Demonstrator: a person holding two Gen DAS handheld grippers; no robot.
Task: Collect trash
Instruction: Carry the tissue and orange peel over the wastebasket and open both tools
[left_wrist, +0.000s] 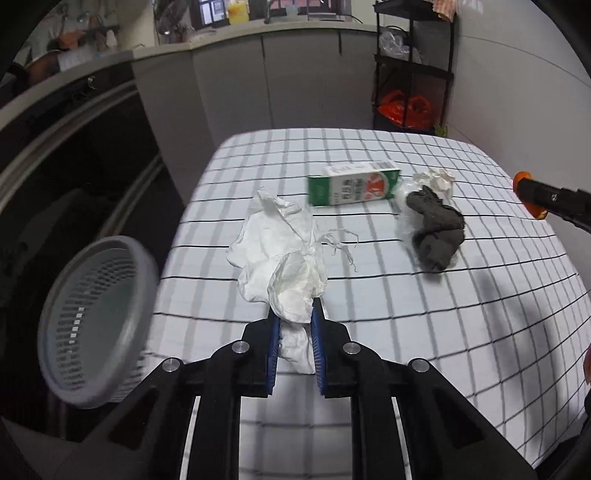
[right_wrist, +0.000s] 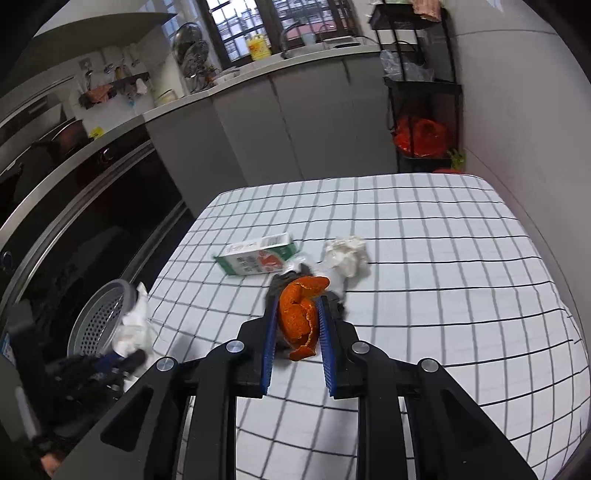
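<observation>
My left gripper (left_wrist: 295, 314) is shut on a crumpled white tissue (left_wrist: 280, 251) and holds it above the checked table's left side, near the grey mesh bin (left_wrist: 92, 325). My right gripper (right_wrist: 297, 308) is shut on a piece of orange peel (right_wrist: 299, 314) above the table. On the table lie a green and white carton (left_wrist: 354, 188), a dark grey cloth wad (left_wrist: 436, 232) and a small white paper ball (left_wrist: 436, 179). The right gripper shows in the left wrist view (left_wrist: 532, 199) at the right edge. The left gripper with the tissue shows in the right wrist view (right_wrist: 129, 332) by the bin (right_wrist: 99, 317).
The checked tablecloth (left_wrist: 443, 314) covers the table. The bin sits off the table's left edge, beside a dark oven front (left_wrist: 74, 166). A black shelf rack (left_wrist: 413, 74) with orange bags stands behind the table. Grey cabinets (left_wrist: 258, 85) line the back.
</observation>
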